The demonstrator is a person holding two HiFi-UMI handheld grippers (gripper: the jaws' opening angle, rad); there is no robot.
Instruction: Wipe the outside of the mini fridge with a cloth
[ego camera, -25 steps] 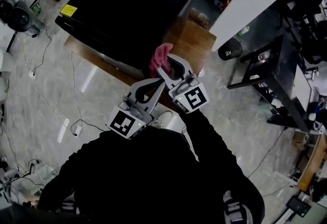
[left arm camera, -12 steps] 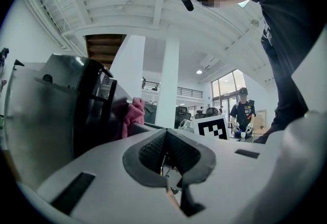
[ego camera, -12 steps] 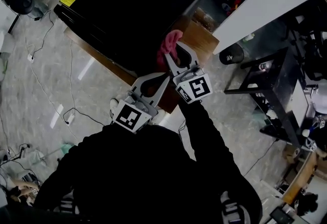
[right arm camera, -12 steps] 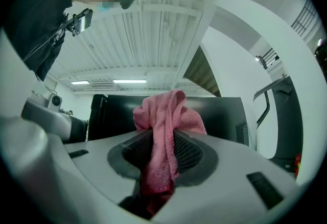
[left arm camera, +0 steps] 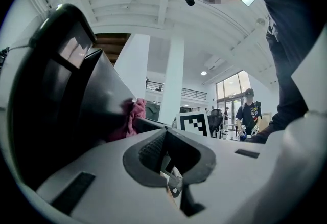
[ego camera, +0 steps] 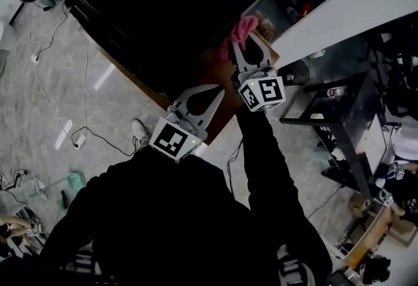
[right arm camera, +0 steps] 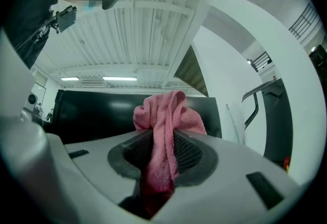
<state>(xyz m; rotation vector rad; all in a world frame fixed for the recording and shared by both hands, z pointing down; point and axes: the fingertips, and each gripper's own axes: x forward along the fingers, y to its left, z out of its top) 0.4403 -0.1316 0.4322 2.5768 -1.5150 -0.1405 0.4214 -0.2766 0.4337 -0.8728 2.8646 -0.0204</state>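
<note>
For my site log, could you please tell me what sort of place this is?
Probably a lab or workshop hall: a black mini fridge on a wooden stand, loose cables across the stone floor, a metal rack of gear. The right tongs grip a cloth.

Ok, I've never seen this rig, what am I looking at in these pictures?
No robot here: a person holds a two-jaw tool in each hand. The head view looks down from a camera on the person's head; the other two views come from cameras riding on each tool, looking along its jaws. The right tool is clamped on a pink cloth, at the right edge of the black mini fridge, which stands on a wooden platform. The left tool is shut and empty, nearer the person. The marker cubes belong to the tools.
</note>
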